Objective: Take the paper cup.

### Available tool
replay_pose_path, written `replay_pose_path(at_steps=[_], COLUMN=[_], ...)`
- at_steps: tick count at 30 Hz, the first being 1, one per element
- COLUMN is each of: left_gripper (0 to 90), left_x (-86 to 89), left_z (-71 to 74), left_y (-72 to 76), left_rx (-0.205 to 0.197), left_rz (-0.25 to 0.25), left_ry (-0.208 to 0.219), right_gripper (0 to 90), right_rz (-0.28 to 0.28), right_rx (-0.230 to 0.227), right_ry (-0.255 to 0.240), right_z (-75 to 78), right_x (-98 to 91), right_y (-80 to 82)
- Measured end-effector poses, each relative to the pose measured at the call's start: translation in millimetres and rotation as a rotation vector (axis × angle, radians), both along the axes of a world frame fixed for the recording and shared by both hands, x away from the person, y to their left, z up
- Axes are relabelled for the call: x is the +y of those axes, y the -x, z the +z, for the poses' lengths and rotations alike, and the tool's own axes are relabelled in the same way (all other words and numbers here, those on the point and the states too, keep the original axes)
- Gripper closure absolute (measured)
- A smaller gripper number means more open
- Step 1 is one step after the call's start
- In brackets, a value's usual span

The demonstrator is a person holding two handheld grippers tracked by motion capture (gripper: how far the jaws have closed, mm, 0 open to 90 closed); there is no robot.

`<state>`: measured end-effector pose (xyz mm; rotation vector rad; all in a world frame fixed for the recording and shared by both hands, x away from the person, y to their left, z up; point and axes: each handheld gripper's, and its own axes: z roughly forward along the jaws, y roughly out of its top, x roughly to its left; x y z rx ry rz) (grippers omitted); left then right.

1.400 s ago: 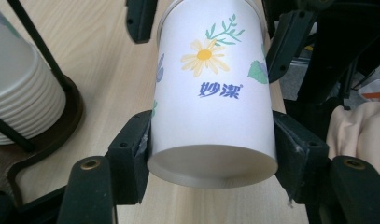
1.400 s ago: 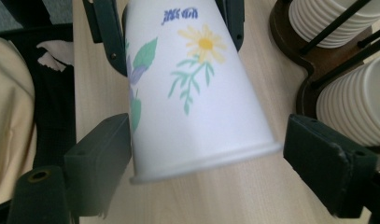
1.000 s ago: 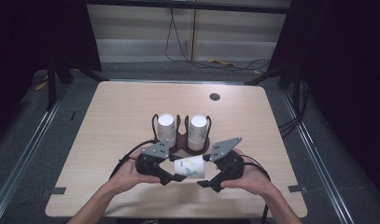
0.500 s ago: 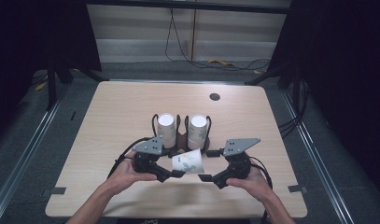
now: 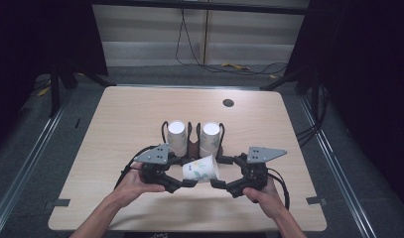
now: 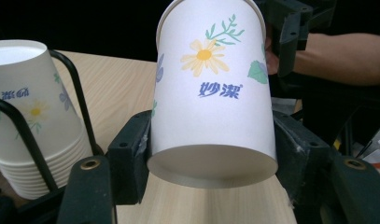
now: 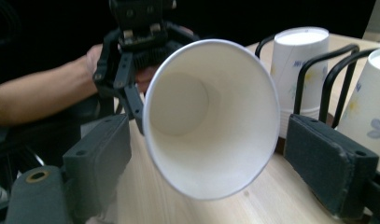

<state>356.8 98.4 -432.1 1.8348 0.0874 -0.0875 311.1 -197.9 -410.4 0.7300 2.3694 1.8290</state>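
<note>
Left gripper (image 5: 188,182) clamps the paper cup (image 5: 201,169) by its base, cup lying sideways above the table (image 5: 125,119). Right gripper (image 5: 215,183), at the cup's 3 o'clock, stands open (pads flank the rim, not touching). Cup stacks (image 5: 177,137) at 12 o'clock.

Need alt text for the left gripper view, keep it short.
A flowered paper cup is clamped near its base between the left gripper's black fingers, above a wooden table. A stack of matching cups sits in a black wire holder at left.
</note>
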Motion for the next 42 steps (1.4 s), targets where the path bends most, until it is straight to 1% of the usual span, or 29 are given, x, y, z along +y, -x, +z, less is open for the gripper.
replay_pose_path(at_steps=[3, 5, 7, 10, 15, 17, 20, 22, 27, 30, 32, 33, 34, 37, 42], left_gripper=[36.3, 36.3, 36.3, 36.3, 36.3, 36.3, 36.3, 36.3, 36.2, 36.2, 36.1, 36.1, 36.2, 35.9, 33.9], left_x=[-0.9, -1.4, -2.4, -3.2, -3.7, -4.1, -5.2, -5.4, -6.1, -6.7, -5.9, -5.9, -5.4, -5.1, -4.9], left_z=[0.4, 0.8, 0.8, 0.9, 0.8, 0.3, -0.7, -0.9, -2.0, -2.3, -2.7, -3.5, -3.6, -4.3, -6.1], left_y=[0.6, 0.9, 1.1, 1.6, 2.2, 2.2, 2.7, 2.9, 2.3, 2.6, 1.8, 1.8, 1.8, 1.3, -0.2], left_rx=[0.007, 0.003, 0.005, 0.005, 0.007, 0.009, 0.015, 0.017, 0.021, 0.020, 0.023, 0.029, 0.028, 0.041, 0.062], left_rz=[-0.007, -0.012, -0.014, -0.017, -0.025, -0.028, -0.034, -0.035, -0.041, -0.041, -0.045, -0.043, -0.042, -0.047, -0.034], left_ry=[0.022, 0.018, 0.017, 0.022, 0.022, 0.015, 0.015, 0.011, 0.007, 0.008, 0.002, 0.012, 0.007, 0.013, 0.017], right_gripper=[13.9, 13.8, 13.8, 13.9, 15.4, 16.2, 20.8, 21.3, 20.9, 19.4, 21.6, 22.4, 23.5, 25.0, 26.5], right_rz=[0.000, -0.009, -0.009, -0.007, 0.009, 0.011, 0.016, 0.023, 0.035, 0.046, 0.058, 0.058, 0.064, 0.069, 0.073], right_rx=[0.001, 0.003, 0.014, 0.019, 0.034, 0.030, 0.031, 0.027, 0.038, 0.054, 0.068, 0.064, 0.068, 0.070, 0.068], right_ry=[-0.041, -0.065, -0.100, -0.112, -0.104, -0.095, -0.094, -0.088, -0.081, -0.075, -0.066, -0.062, -0.062, -0.062, -0.060], right_z=[-0.3, -0.2, -0.4, -1.8, -5.3, -6.4, -6.9, -7.2, -9.3, -11.6, -12.5, -12.5, -12.3, -11.9, -11.0], right_x=[0.6, 1.0, 1.4, 4.0, 9.3, 10.6, 11.0, 11.3, 11.6, 13.0, 13.8, 14.1, 14.3, 13.6, 13.6], right_y=[-0.7, -1.3, -2.2, -3.6, -4.5, -4.9, -5.1, -5.2, -6.9, -8.3, -8.8, -8.8, -9.2, -9.8, -10.5])
